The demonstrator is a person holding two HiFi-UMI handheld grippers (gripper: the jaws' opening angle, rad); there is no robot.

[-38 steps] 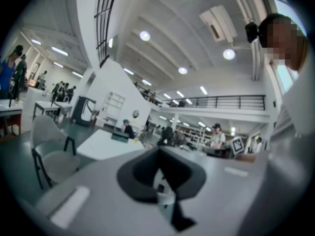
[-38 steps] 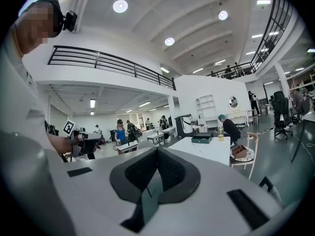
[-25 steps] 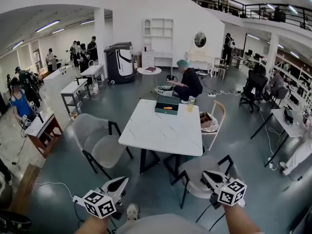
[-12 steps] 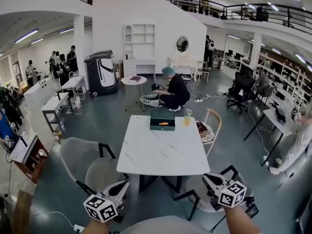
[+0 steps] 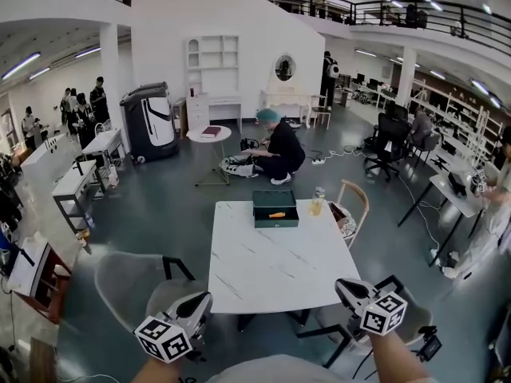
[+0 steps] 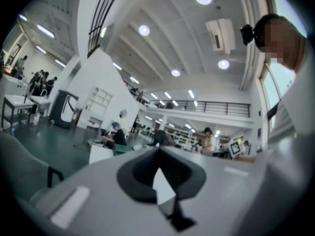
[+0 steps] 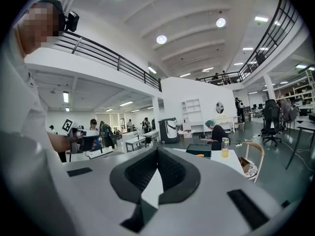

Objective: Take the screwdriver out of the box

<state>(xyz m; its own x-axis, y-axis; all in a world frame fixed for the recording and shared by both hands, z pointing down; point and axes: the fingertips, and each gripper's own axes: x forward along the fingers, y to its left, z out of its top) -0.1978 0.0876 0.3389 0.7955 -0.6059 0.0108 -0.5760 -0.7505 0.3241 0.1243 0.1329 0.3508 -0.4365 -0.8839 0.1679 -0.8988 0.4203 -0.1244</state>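
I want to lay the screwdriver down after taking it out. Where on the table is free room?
The white table is bare from the green box to its near edge. Only the far edge is crowded: the box, and a glass of yellow drink beside it on the right.

White marble table (image 5: 271, 266) with faint grey veins, on a dark teal floor (image 5: 160, 206). At its far edge, a dark green box (image 5: 264, 222) with an orange screwdriver (image 5: 277, 215); beside it, a glass (image 5: 318, 206) of yellow liquid.
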